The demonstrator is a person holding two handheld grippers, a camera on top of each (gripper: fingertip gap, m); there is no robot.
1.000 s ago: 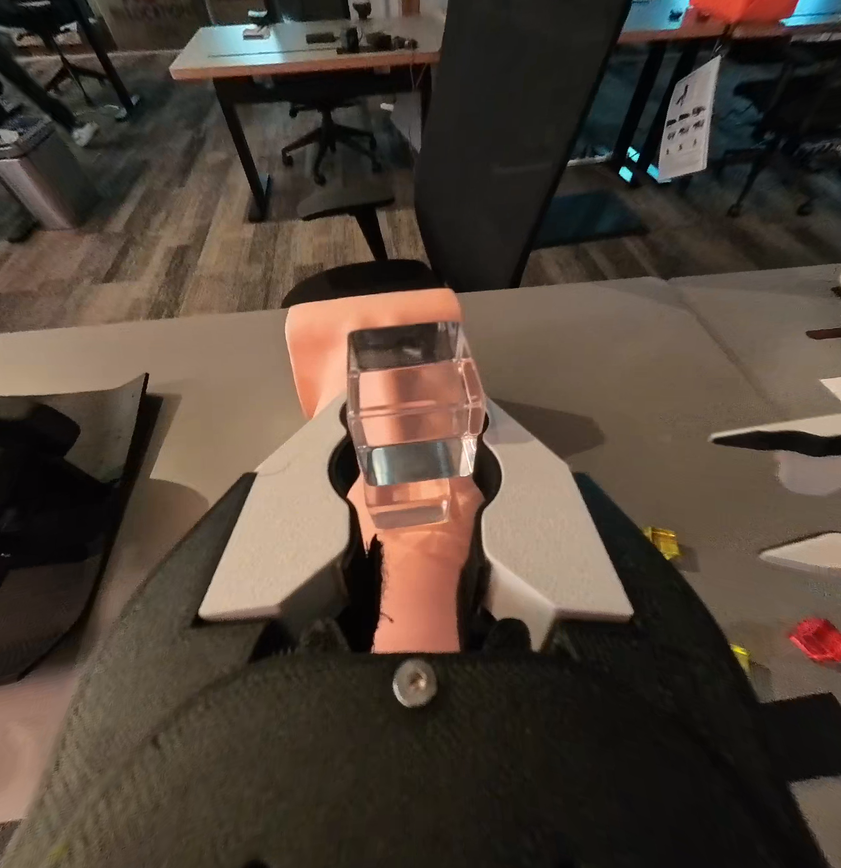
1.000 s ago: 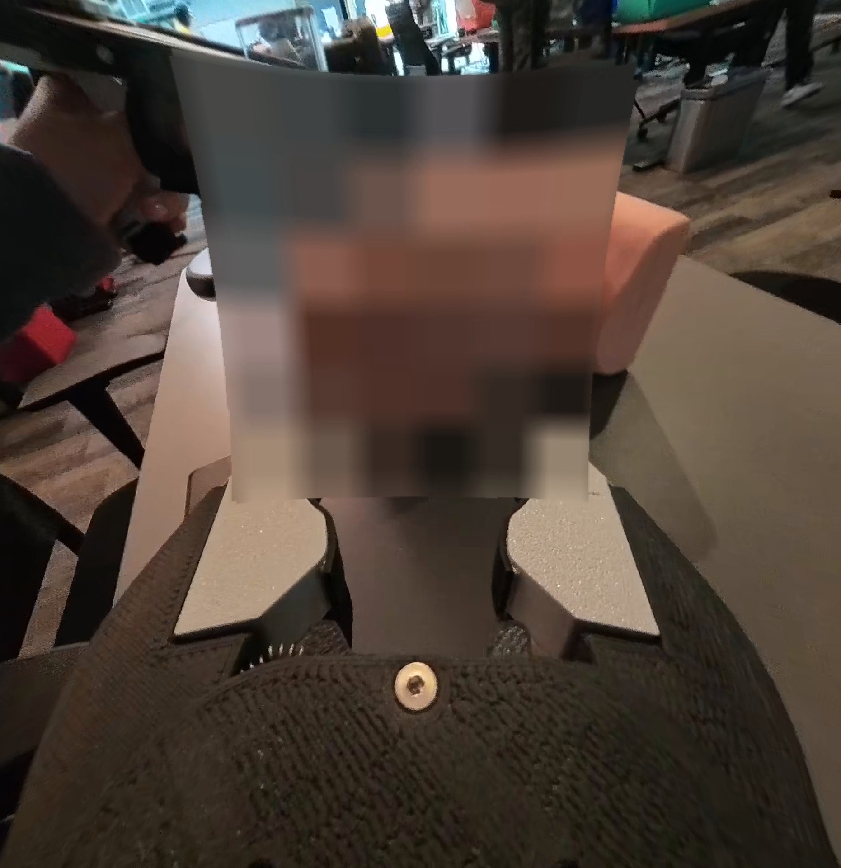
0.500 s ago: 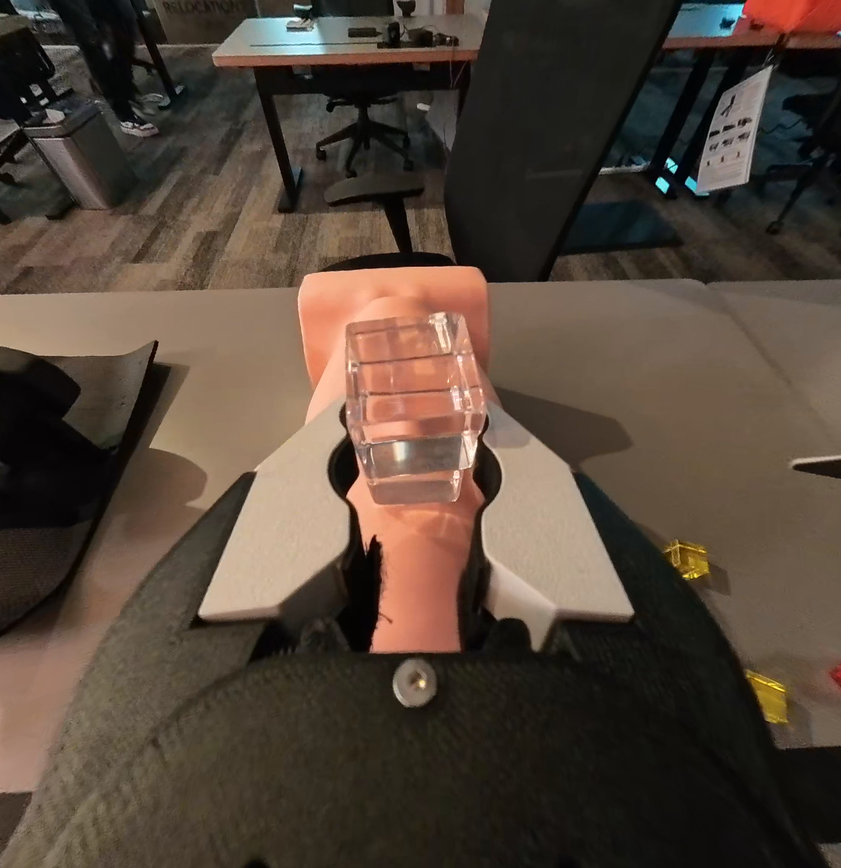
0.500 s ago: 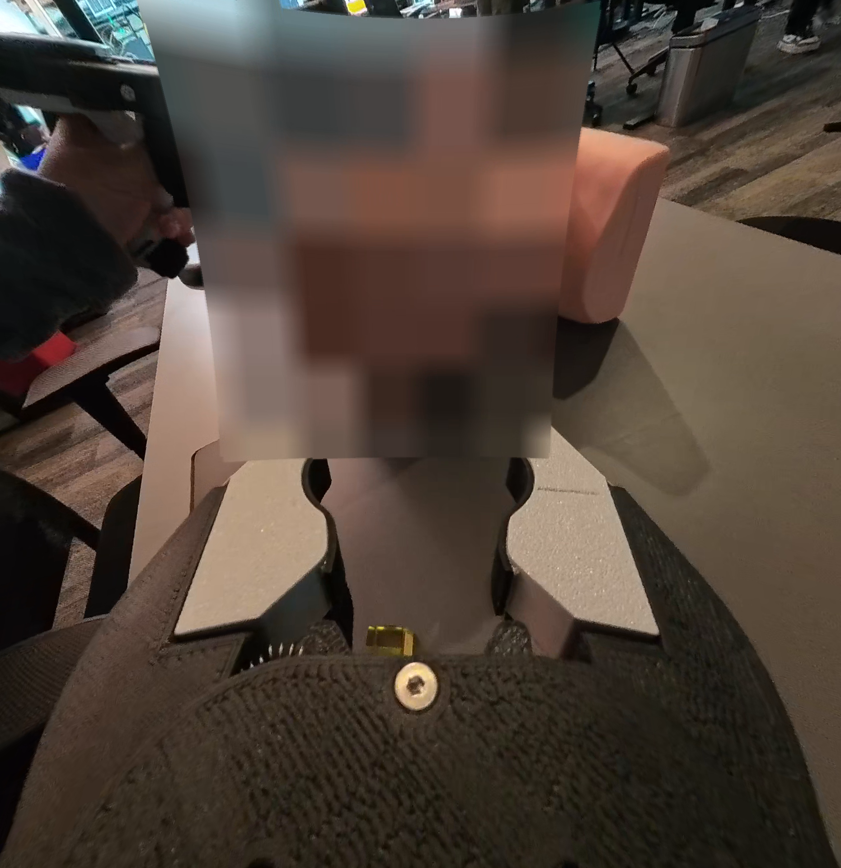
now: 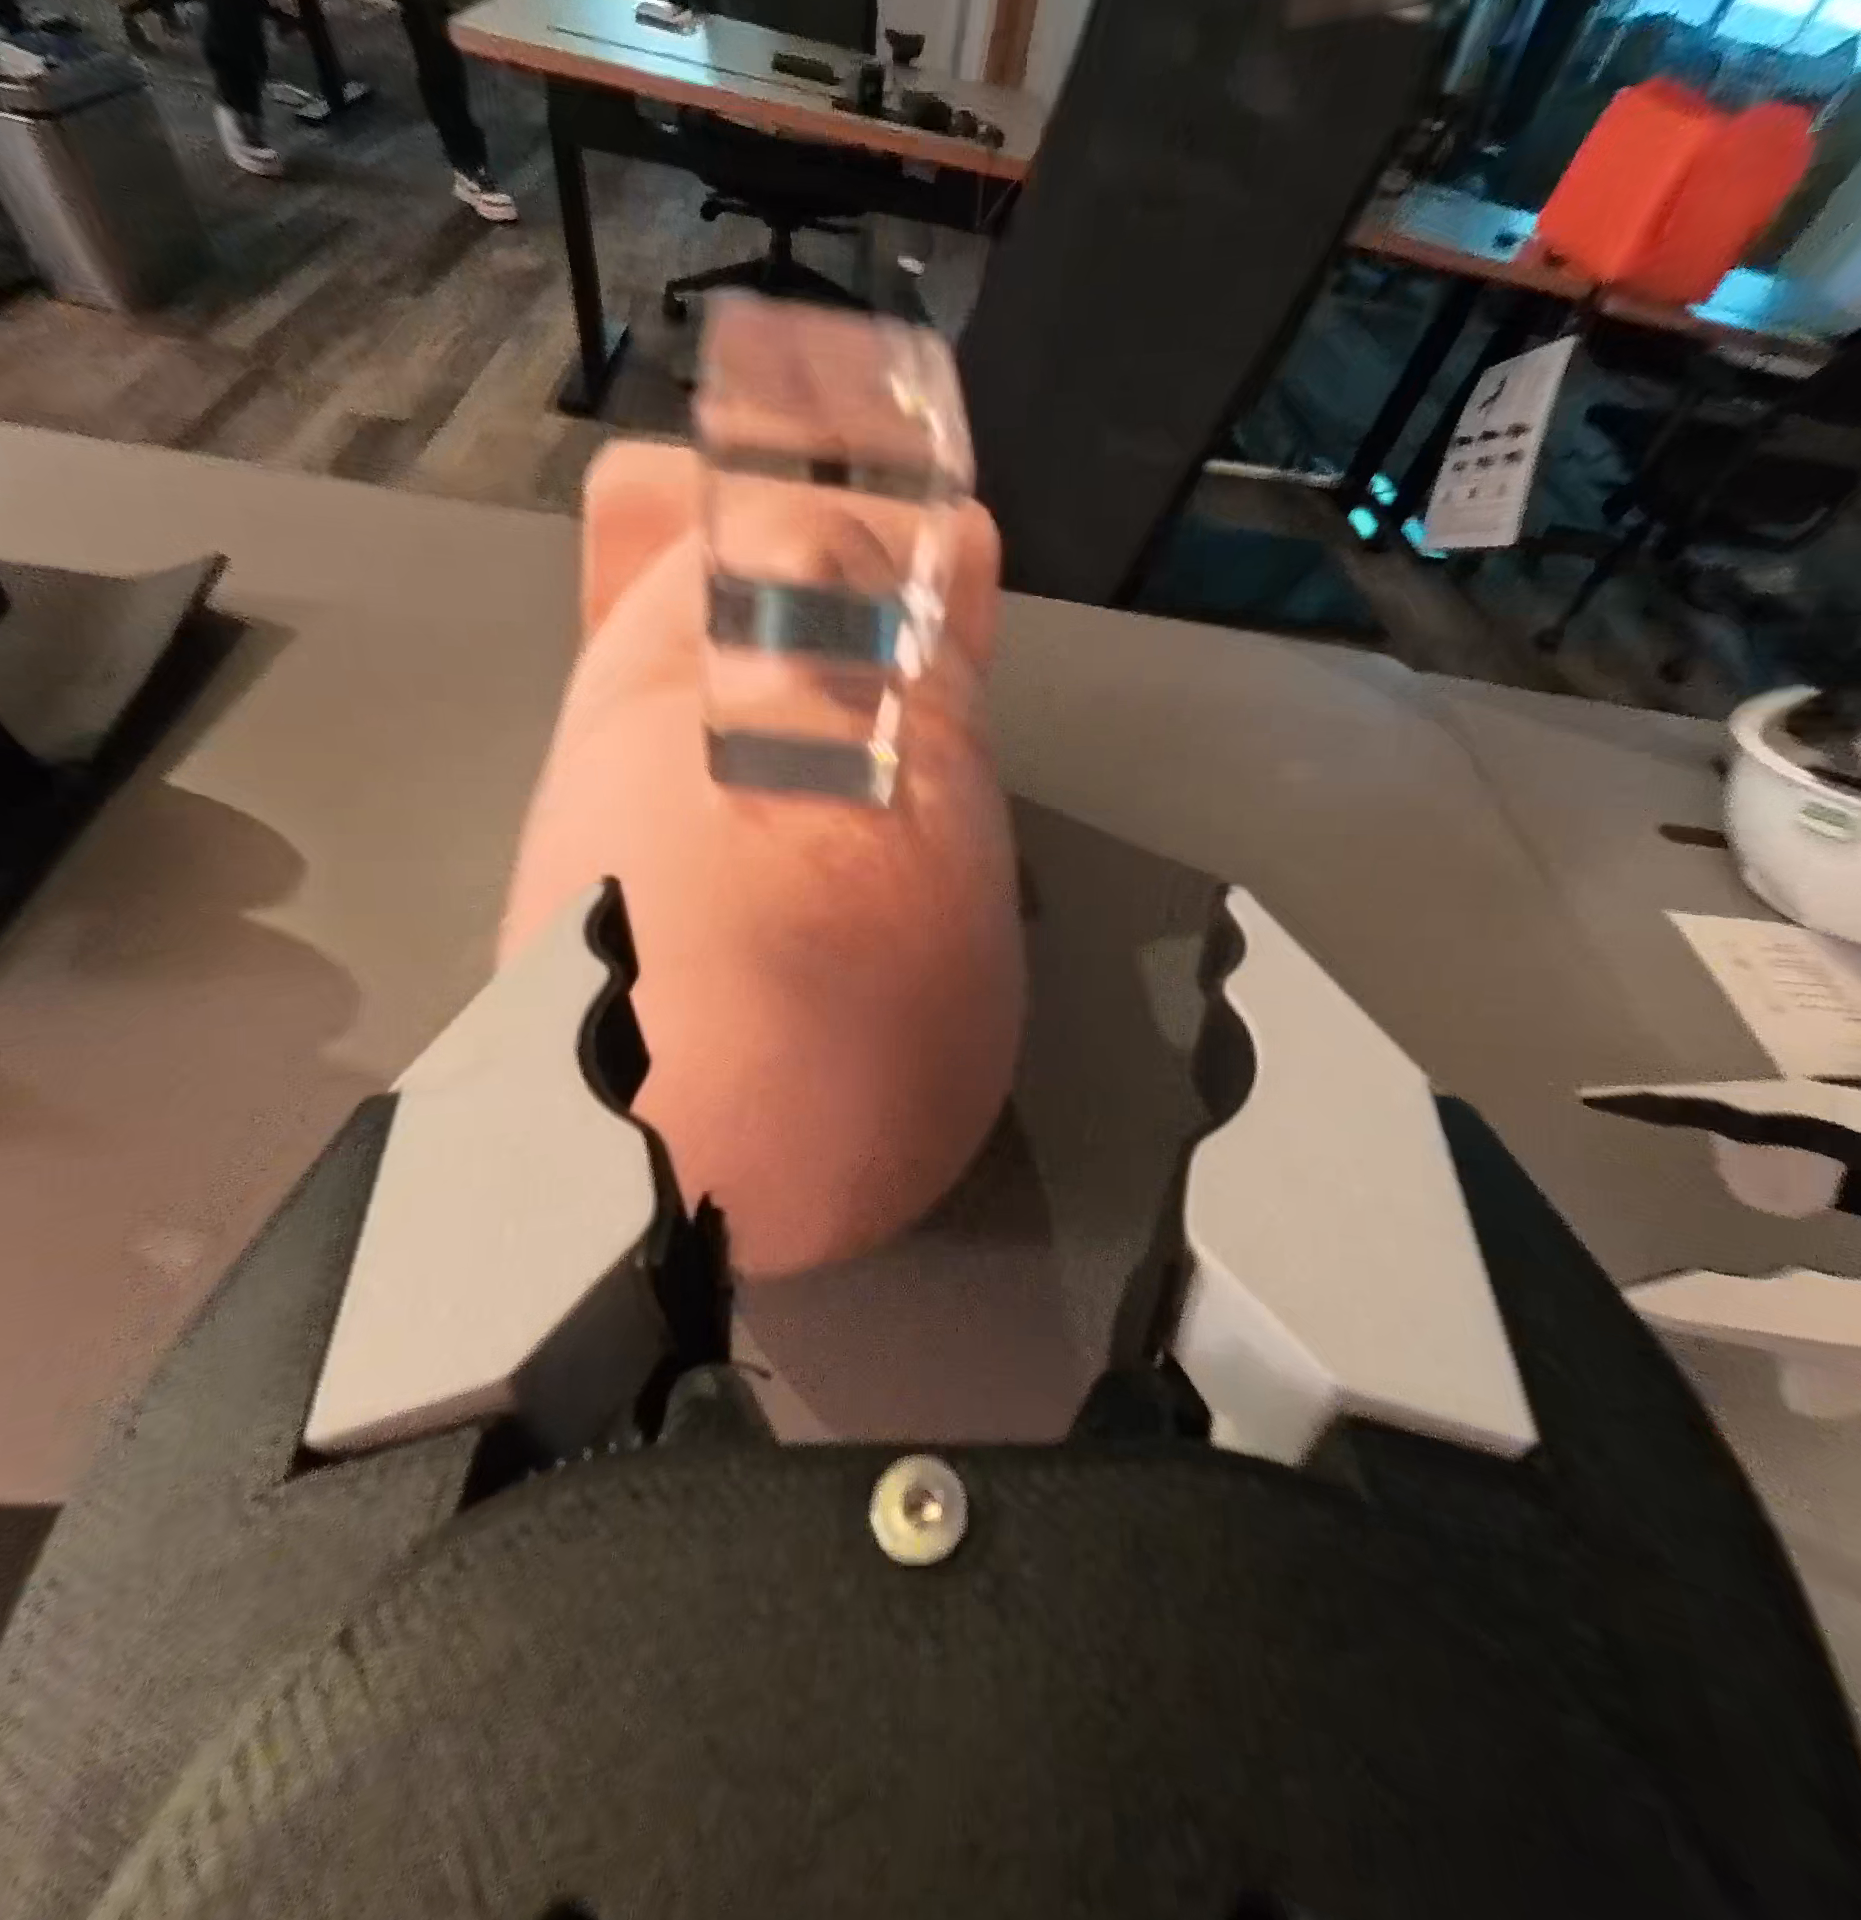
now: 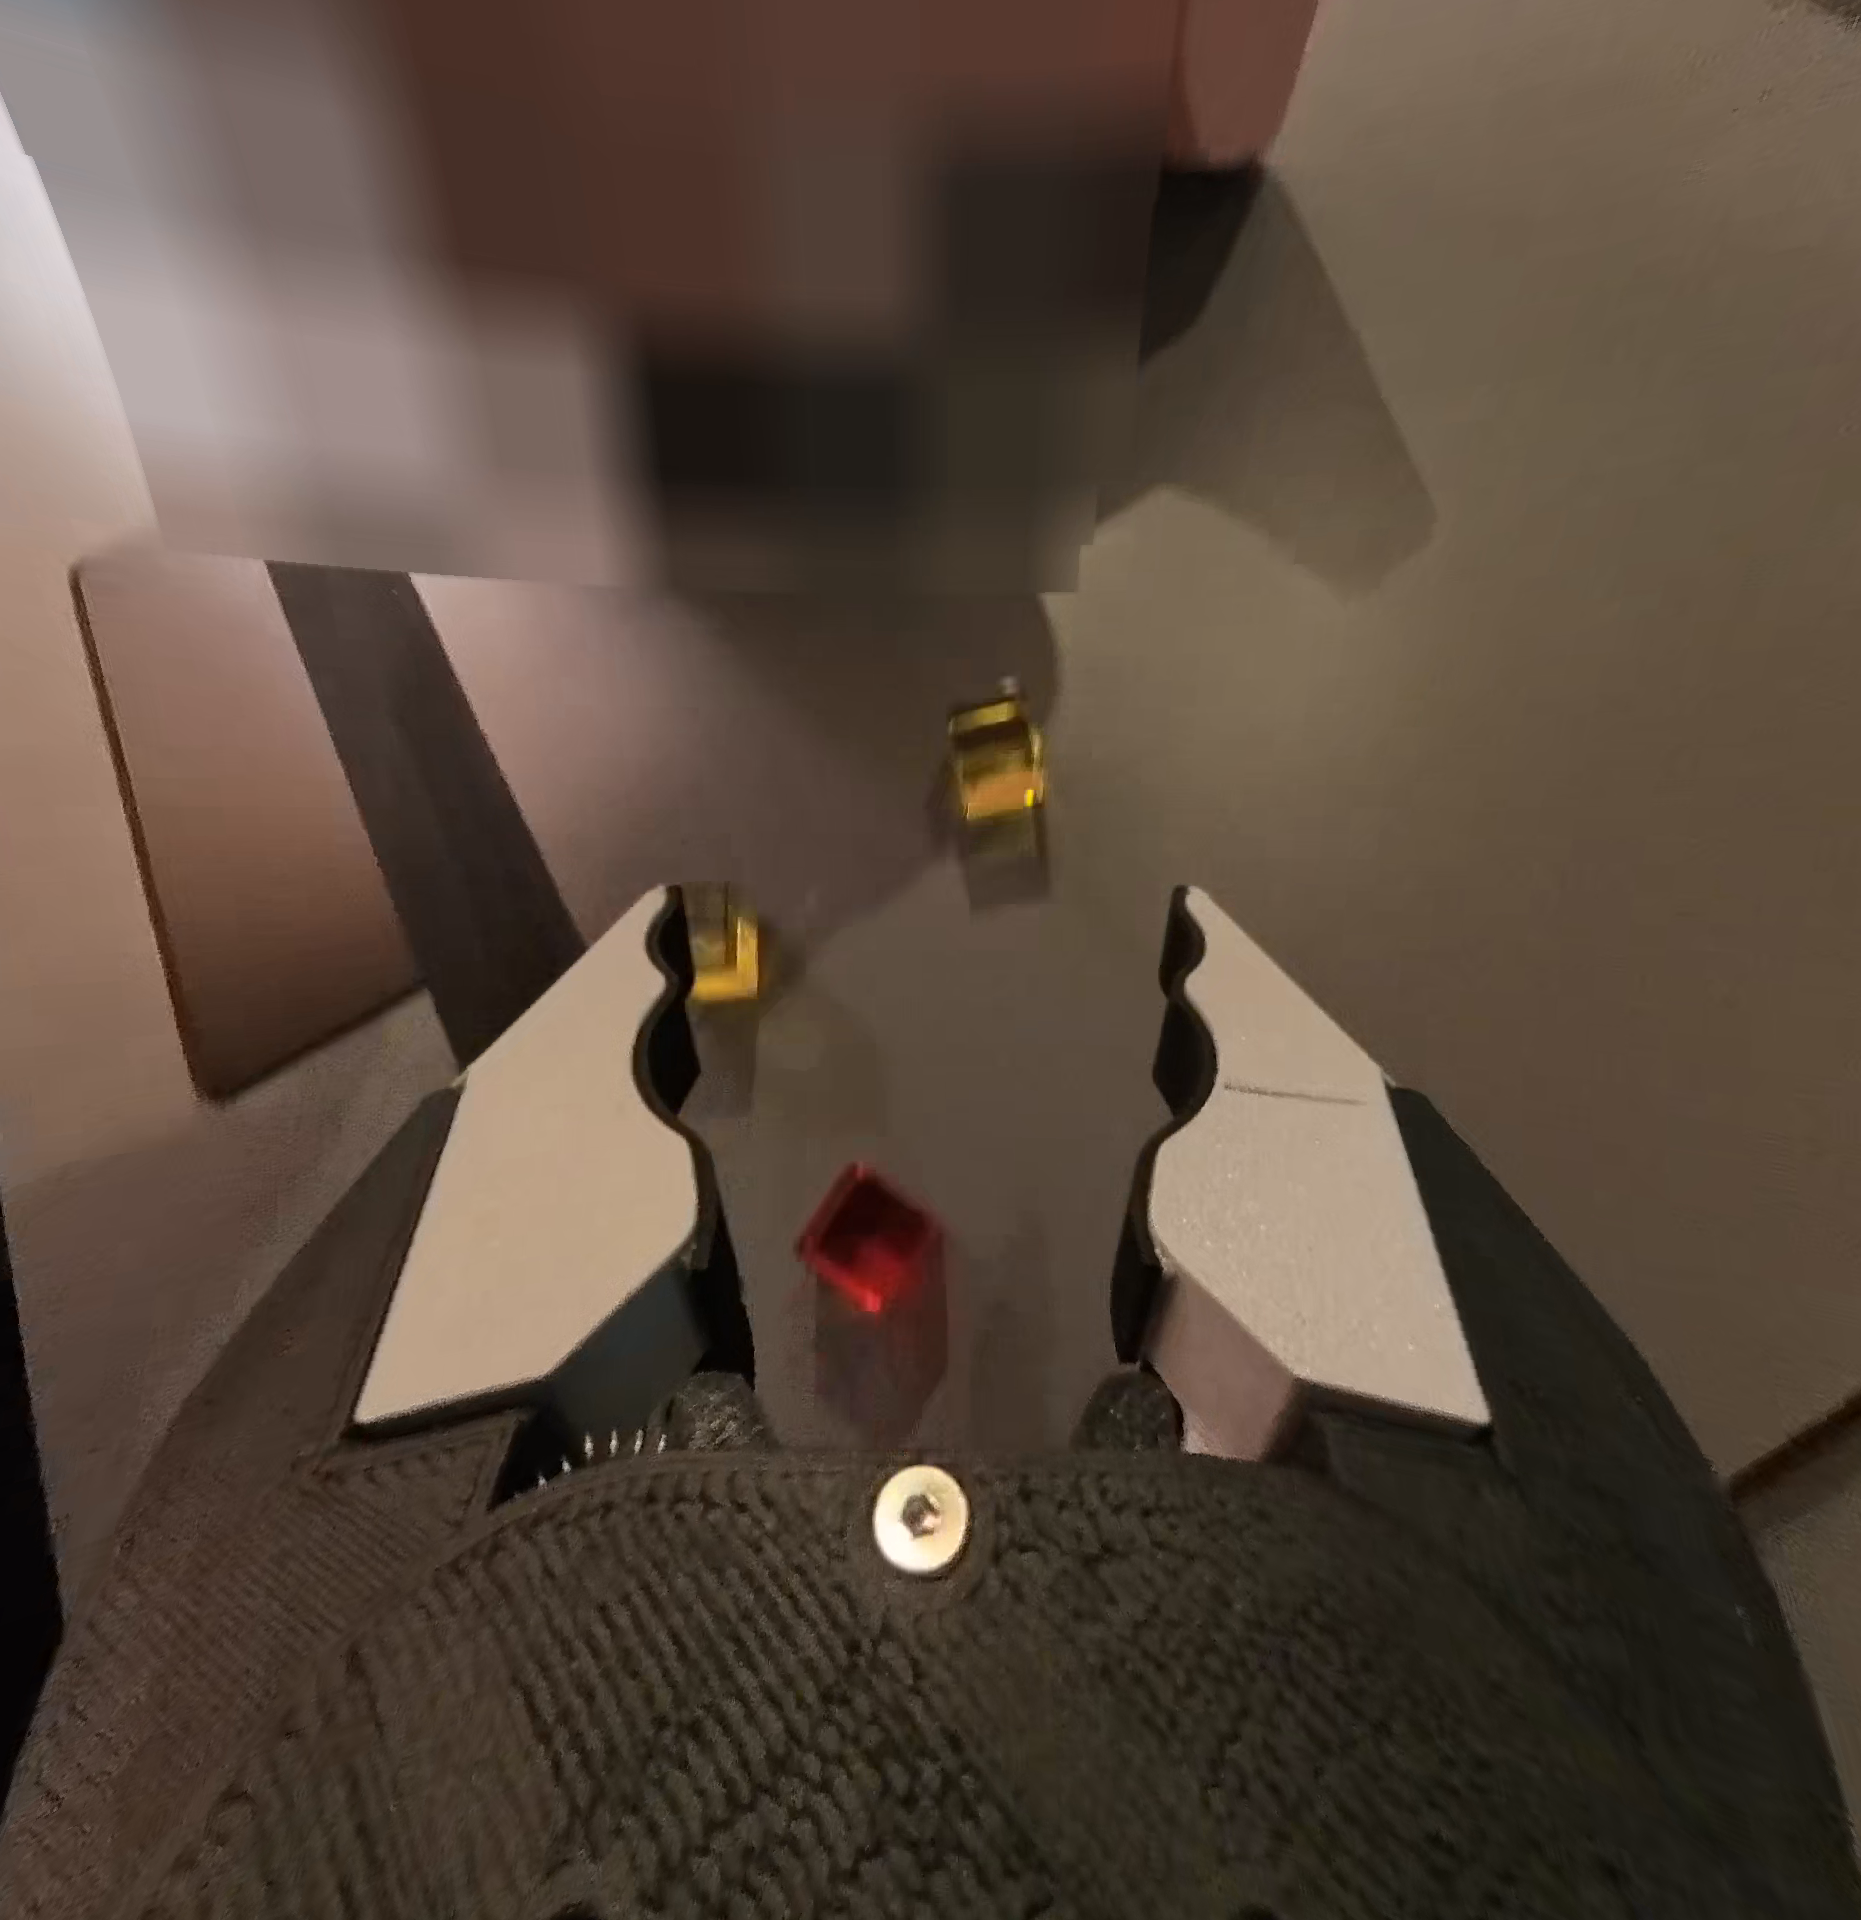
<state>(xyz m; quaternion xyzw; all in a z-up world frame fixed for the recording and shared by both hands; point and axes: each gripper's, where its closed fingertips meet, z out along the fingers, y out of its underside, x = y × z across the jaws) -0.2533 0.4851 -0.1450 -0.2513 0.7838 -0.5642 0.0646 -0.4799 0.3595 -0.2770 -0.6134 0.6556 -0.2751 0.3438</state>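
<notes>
In the left wrist view my left gripper (image 5: 921,914) is open wide and holds nothing. A pink foam block (image 5: 801,935) lies on the grey table (image 5: 1269,748) between its fingers; the right pad is clear of it. A clear cube (image 5: 832,561) stands on top of the pink block, ahead of the fingertips, blurred. In the right wrist view my right gripper (image 6: 921,914) is open, empty and tilted down over the table (image 6: 1528,831). A small red block (image 6: 874,1236) lies between its fingers. One yellow block (image 6: 723,945) lies by the left fingertip, another (image 6: 993,758) lies ahead.
The right gripper's white fingers (image 5: 1736,1122) show at the right edge of the left wrist view. A white bowl (image 5: 1809,821) and a paper sheet (image 5: 1778,987) lie far right. A black mat (image 5: 74,665) is at the left. A black chair back (image 5: 1165,260) stands behind the table.
My left gripper opened and let go of the clear cube, which now stands on the pink block, and drew back. My right gripper opened wider and tipped down over the red and yellow blocks.
</notes>
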